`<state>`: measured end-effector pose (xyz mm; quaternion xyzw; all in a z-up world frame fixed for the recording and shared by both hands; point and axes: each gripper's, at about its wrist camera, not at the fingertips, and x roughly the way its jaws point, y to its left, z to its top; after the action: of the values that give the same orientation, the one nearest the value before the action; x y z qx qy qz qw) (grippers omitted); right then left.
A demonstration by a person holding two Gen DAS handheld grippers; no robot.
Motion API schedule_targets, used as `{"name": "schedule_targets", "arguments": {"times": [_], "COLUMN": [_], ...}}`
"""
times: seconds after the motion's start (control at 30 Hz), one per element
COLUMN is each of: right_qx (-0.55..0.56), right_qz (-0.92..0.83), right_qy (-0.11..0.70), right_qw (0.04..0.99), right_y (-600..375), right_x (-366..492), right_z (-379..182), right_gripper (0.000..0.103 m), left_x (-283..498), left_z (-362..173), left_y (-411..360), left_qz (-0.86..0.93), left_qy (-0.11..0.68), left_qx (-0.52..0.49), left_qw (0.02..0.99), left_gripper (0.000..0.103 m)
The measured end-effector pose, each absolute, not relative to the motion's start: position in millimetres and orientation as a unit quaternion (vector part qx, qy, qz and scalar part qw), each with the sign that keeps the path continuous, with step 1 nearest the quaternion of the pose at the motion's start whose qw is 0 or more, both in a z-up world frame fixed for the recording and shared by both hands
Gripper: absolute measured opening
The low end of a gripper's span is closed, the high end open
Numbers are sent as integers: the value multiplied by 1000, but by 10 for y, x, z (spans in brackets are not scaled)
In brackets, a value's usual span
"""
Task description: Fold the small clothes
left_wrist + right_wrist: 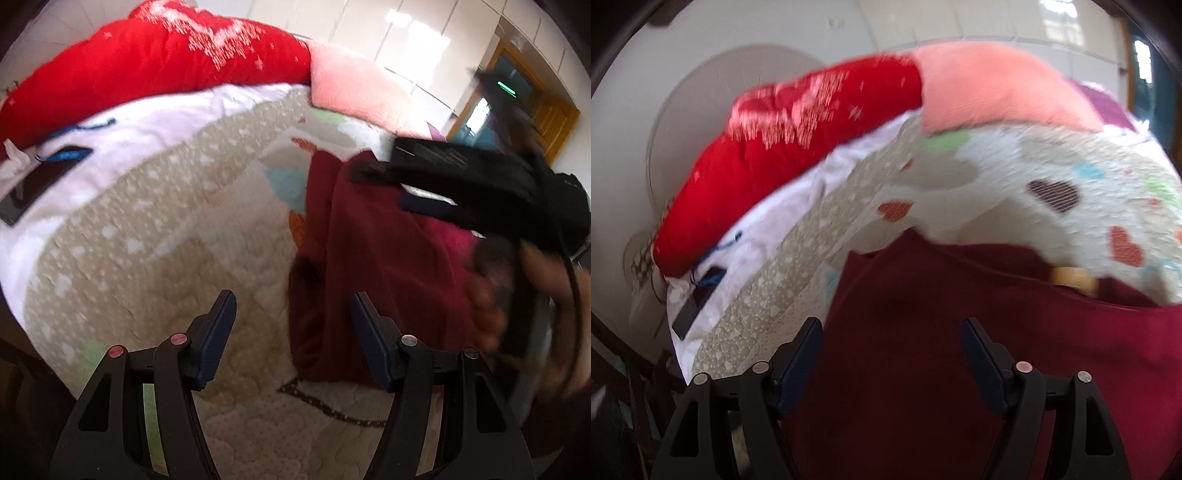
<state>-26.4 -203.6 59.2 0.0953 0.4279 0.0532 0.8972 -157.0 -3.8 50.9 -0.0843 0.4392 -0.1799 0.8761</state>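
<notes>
maroon knit garment (960, 350) lies rumpled on the quilted bedspread (177, 229), both grippers' jaws wide and empty.

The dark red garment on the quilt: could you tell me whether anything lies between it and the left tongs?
Nothing visible does. The left tongs stand open over bare quilt, with the dark red garment just beside their right finger. The right tongs hover over the garment's far part, not in between.
</notes>
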Motion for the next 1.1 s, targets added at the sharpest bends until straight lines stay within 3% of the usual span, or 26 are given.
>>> {"name": "schedule_targets", "arguments": {"times": [0.1, 0.27, 0.4, 0.43, 0.53, 0.57, 0.6, 0.63, 0.67, 0.8, 1.1], "right_qx": [88, 20, -26, -29, -17, 6, 30, 57, 92, 183, 228], "right_qz": [50, 28, 19, 20, 19, 30, 41, 55, 70, 106, 93], "right_qy": [465, 494, 495, 490, 472, 466, 462, 457, 449, 393, 283], "right_qw": [880, 869, 869, 871, 881, 884, 885, 886, 886, 895, 927], "right_y": [-1894, -1648, -1569, -1580, -1682, -1767, -1851, -1928, -2038, -2432, -3352], "right_x": [-17, 226, 315, 309, 248, 210, 180, 152, 104, -211, -1115], "right_z": [411, 251, 111, 110, 172, 221, 267, 314, 381, 703, 1416], "right_gripper": [76, 86, 87, 85, 59, 45, 30, 23, 17, 14, 14], "left_x": [-1552, -1452, -1374, -1368, -1360, -1367, -1370, -1358, -1369, -1619, -2211], "left_z": [392, 319, 300, 298, 303, 310, 319, 324, 356, 757, 1475], "left_y": [-79, -42, -80, -91, -120, -134, -150, -148, -172, -354, -1394], "left_qz": [-184, -191, -198, -200, -211, -225, -243, -269, -289, -316, -448], "left_qy": [448, 450, 451, 449, 442, 439, 439, 450, 460, 420, 359], "left_qx": [-82, -109, -109, -111, -119, -121, -126, -139, -149, -104, -16], "left_qw": [871, 866, 863, 864, 864, 862, 856, 840, 826, 844, 819], "left_gripper": [65, 75, 81, 83, 83, 82, 61, 31, 25, 19, 19]}}
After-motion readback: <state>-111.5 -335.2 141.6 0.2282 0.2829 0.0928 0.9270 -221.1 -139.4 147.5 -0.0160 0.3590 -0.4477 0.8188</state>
